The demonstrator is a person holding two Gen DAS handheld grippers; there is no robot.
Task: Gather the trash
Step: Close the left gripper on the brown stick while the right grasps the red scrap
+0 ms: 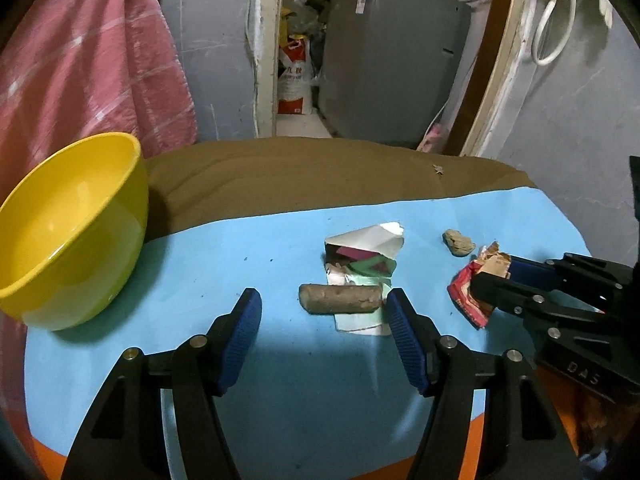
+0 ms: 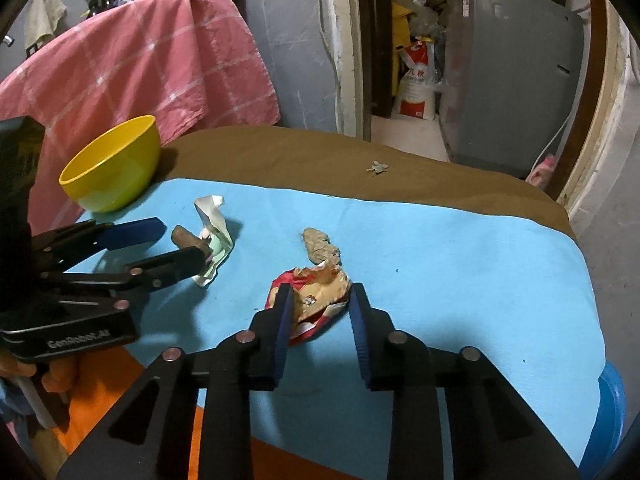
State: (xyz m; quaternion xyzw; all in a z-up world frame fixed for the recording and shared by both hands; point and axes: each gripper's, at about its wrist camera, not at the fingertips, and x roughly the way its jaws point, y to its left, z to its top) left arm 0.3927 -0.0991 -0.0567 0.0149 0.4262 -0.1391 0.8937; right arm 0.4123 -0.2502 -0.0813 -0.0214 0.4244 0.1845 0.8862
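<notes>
Blue cloth covers my worktop [image 2: 460, 256]; the yellow plastic bowl [image 2: 112, 168] sits upper left, near the edge. My right gripper [image 2: 320, 300] stands spread astride the torn red wrapper [image 2: 310, 302], not yet closed: squeeze next, I judge. My left gripper [image 1: 324, 308] gapes before the brown cylindrical stub [image 1: 340, 299] at centre frame. Room lies open rightward.

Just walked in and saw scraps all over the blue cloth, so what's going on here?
A person is clearing trash with two tools. The right hand-held gripper is open around a crumpled red wrapper, not yet closed on it. The left hand-held gripper is open just short of a brown cylindrical piece lying on crumpled paper. A small brown lump lies nearby. The yellow bowl holds nothing visible.
</notes>
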